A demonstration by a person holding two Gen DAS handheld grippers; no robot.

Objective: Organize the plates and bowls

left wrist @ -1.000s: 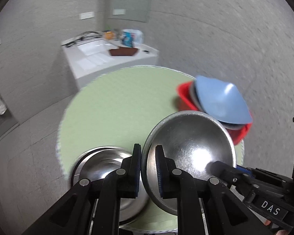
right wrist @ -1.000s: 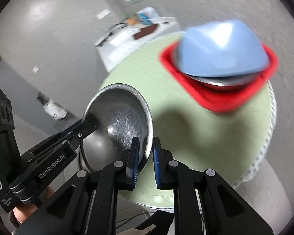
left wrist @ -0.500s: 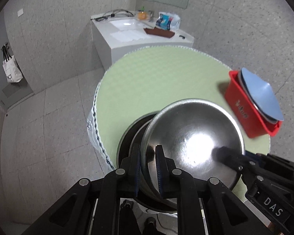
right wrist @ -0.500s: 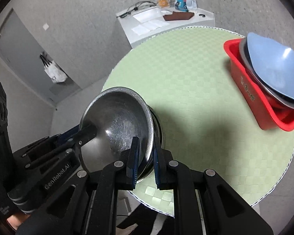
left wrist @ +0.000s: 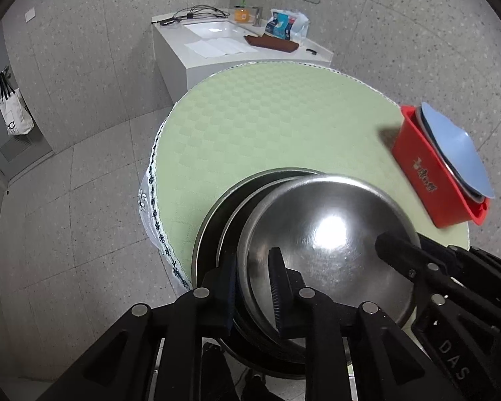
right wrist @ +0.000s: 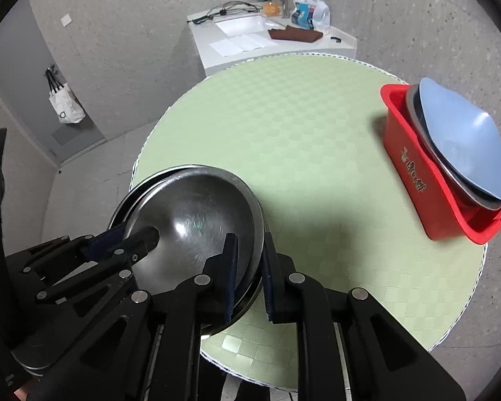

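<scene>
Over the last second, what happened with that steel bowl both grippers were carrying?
The round steel bowl came down and now nests in the stacked steel bowls at the table's near edge. Both the left gripper and right gripper have opened, fingers still straddling its rim. The red plastic bin with the blue plate stayed put.

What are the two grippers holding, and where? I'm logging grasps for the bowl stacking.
Nothing is clamped now: left gripper and right gripper both straddle the top steel bowl at opposite rim edges, jaws spread.
</scene>
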